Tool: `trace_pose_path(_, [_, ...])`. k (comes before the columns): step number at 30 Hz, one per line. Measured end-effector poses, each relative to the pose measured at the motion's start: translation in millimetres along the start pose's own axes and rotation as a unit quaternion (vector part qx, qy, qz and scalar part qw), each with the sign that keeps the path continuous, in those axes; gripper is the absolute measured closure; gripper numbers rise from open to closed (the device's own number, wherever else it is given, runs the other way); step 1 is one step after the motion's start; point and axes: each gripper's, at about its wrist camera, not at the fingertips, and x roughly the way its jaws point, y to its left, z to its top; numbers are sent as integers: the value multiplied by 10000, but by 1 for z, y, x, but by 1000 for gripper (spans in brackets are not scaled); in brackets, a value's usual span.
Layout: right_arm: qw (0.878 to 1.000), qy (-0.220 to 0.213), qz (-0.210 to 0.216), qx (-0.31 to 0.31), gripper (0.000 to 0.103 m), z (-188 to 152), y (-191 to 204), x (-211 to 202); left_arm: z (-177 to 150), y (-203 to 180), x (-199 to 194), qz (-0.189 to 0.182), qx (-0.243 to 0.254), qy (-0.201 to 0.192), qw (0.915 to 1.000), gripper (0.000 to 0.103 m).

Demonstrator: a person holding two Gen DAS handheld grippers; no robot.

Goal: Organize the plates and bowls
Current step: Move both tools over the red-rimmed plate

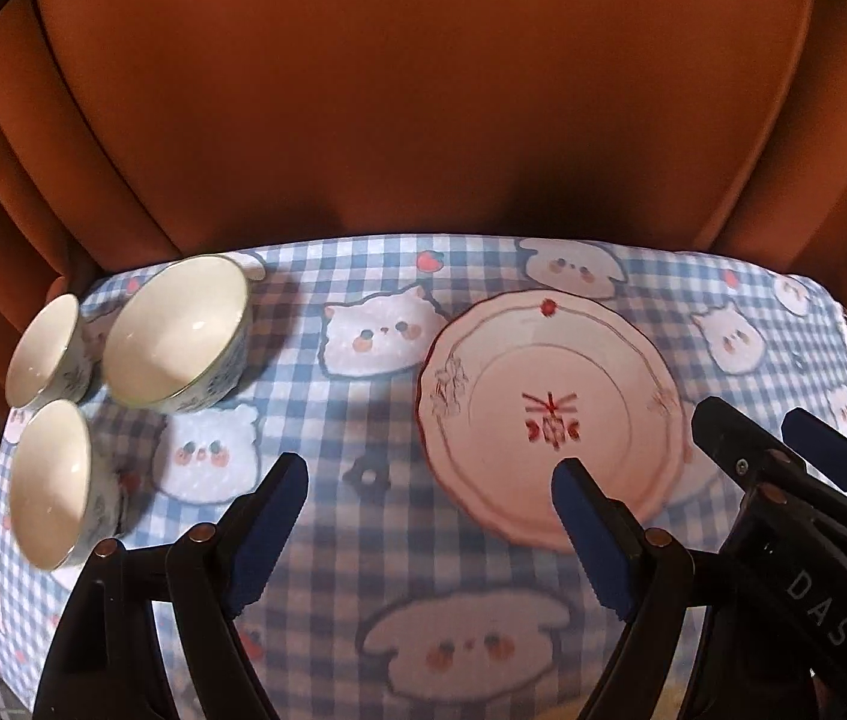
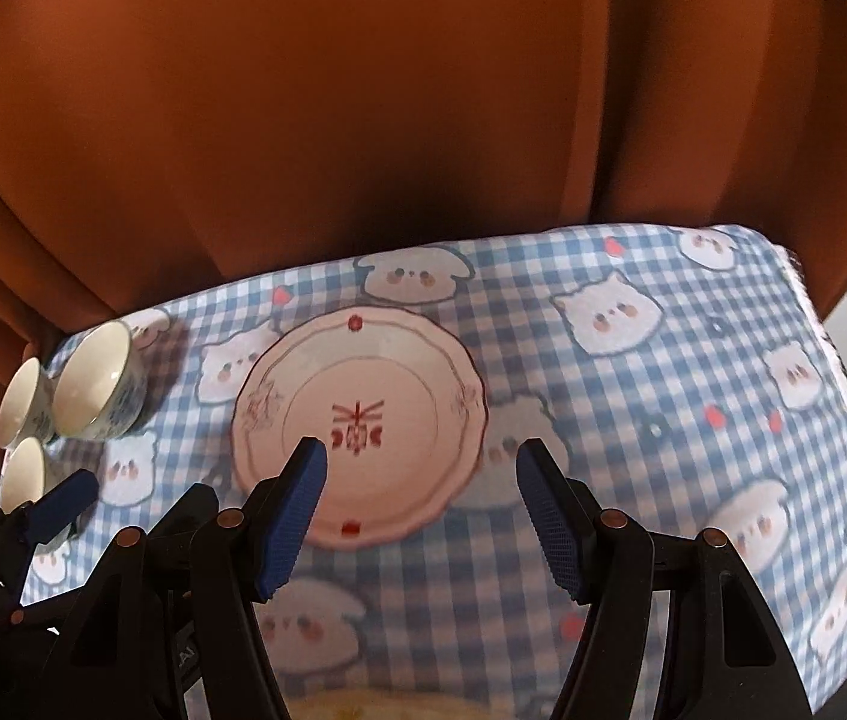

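A white plate (image 1: 543, 360) with red marks and a scalloped rim lies flat on the blue checked tablecloth (image 1: 327, 540). Three white bowls stand upright in a cluster at the far left: a large bowl (image 1: 177, 330) and two smaller bowls (image 1: 45, 348) (image 1: 51, 480). My left gripper (image 1: 429, 471) hangs open and empty above the cloth between the bowls and the plate, its right finger over the plate's near rim. My right gripper (image 2: 423, 450) is open and empty above the plate (image 2: 399, 372), near its front right. The bowls (image 2: 96, 378) sit far to its left.
An orange curtain (image 1: 423, 120) hangs right behind the table's far edge. The cloth's right edge (image 2: 843, 372) drops off to the right. Bare checked cloth (image 2: 663, 420) spreads right of the plate. The right gripper (image 1: 753, 420) shows close beside the left one.
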Motion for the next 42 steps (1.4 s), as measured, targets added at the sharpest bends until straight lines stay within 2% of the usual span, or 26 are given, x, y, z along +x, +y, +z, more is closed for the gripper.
trace_pose_path(10, [9998, 180, 30, 46, 34, 27, -13, 71, 24, -14, 59, 201, 67, 75, 9997, 23])
trace_pose_path(19, [9987, 494, -27, 115, 34, 27, -24, 120, 21, -24, 99, 318, 51, 358, 9988, 29])
trace_pose_path(22, [9981, 611, 29, 76, 43, 25, -24, 131, 18, -24, 106, 277, 26, 424, 9987, 32])
trace_pose_path(27, [9980, 621, 127, 57, 55, 24, -24, 137, 20, -30, 108, 221, 160, 405, 9988, 32])
trace_pose_path(33, [9975, 703, 80, 36, 55, 22, -22, 132, 15, -26, 103, 119, 198, 476, 9986, 32])
trace_pose_path(42, [9964, 841, 61, 21, 55, -5, -12, 111, -17, -15, 83, 123, 158, 633, 9978, 32])
